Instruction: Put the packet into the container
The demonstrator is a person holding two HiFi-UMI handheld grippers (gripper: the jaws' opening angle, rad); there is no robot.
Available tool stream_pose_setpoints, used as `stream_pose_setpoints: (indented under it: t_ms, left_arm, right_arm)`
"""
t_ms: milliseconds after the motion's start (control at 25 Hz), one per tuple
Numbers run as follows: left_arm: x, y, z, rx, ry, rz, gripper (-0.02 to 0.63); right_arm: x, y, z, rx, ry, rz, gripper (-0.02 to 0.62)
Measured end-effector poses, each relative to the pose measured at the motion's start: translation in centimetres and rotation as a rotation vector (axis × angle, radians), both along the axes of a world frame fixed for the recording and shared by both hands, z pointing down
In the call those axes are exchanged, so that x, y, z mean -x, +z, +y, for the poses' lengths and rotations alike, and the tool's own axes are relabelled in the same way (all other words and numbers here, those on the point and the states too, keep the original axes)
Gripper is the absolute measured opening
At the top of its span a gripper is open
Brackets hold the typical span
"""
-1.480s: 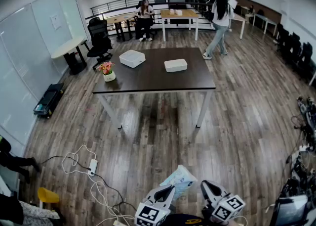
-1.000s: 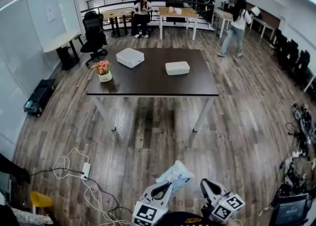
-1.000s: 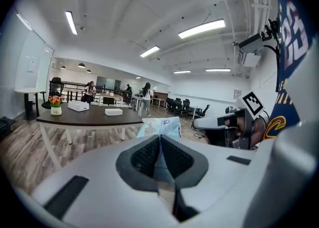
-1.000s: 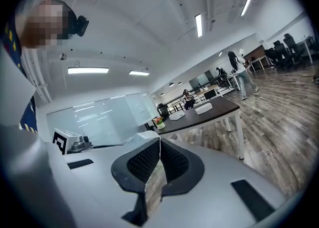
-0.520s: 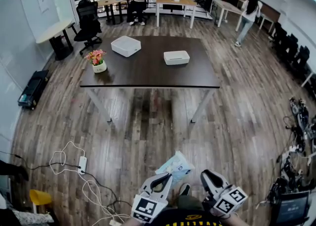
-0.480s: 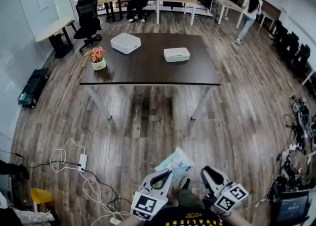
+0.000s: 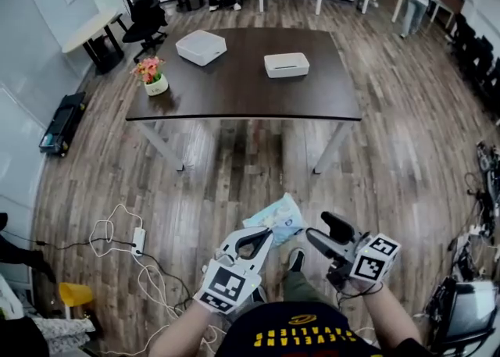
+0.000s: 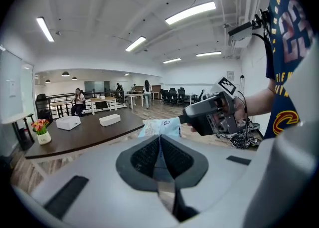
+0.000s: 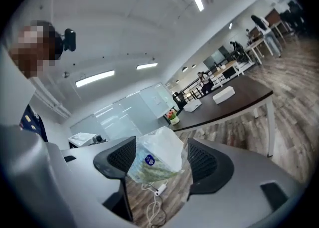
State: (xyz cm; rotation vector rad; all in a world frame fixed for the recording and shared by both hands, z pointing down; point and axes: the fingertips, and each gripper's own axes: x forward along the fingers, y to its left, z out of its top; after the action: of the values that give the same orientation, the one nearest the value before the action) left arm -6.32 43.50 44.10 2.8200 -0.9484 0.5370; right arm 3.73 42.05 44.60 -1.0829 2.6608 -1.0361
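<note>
Wood-floored office, dark tabletop [image 7: 250,96] well ahead: the packet hangs from one hand-held gripper only.
Right hand-held gripper [image 7: 316,225] is opening its jaws; the packet [image 7: 275,217] sits between them with a gap on either side, unpressed. Left hand-held gripper [image 7: 264,234] is pressed together on the packet's near edge, so it alone bears the load, and I judge the carry to the table can go on one-handed. Both white boxes [image 7: 287,65] lie far ahead of the jaws; which one is the container I cannot tell. From the left jaws the packet juts forward and slightly right. Its long axis seems to continue their line, and its broad face is turned toward the right jaws.
</note>
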Motion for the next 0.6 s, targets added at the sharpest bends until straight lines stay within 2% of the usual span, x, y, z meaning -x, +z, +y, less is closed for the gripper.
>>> stream_pose_setpoints:
  t_ms: [80, 120, 280, 320, 520, 560, 600]
  left_arm:
    - [-1.6, -0.1, -2.0, -0.001, 0.018, -0.032, 0.011]
    - [-2.5, -0.1, -3.0, 0.001, 0.029, -0.049, 0.011]
    - [-5.7, 0.2, -7.0, 0.023, 0.071, -0.111, 0.011]
    - [-6.4, 0.2, -7.9, 0.025, 0.080, -0.127, 0.011]
    - [-9.6, 0.2, -11.6, -0.004, 0.125, -0.197, 0.011]
    - [-10.1, 0.1, -12.3, -0.004, 0.127, -0.201, 0.011]
    - [-10.4, 0.0, -13.0, 0.003, 0.125, -0.202, 0.011]
  right_arm:
    - [-0.4, 0.3, -2.1, 0.031, -0.079, -0.018, 0.330]
    - [-0.6, 0.2, -2.8, 0.013, -0.124, 0.018, 0.331]
    - [-2.1, -0.6, -6.0, -0.213, -0.259, 0.371, 0.330]
    - [-2.5, -0.8, -6.9, -0.248, -0.286, 0.424, 0.330]
    - [-4.3, -0.7, -10.8, -0.270, -0.426, 0.528, 0.327]
    - [-4.7, -0.6, -11.5, -0.281, -0.449, 0.565, 0.315]
    - [-5.1, -0.7, -12.3, -0.294, -0.463, 0.605, 0.265]
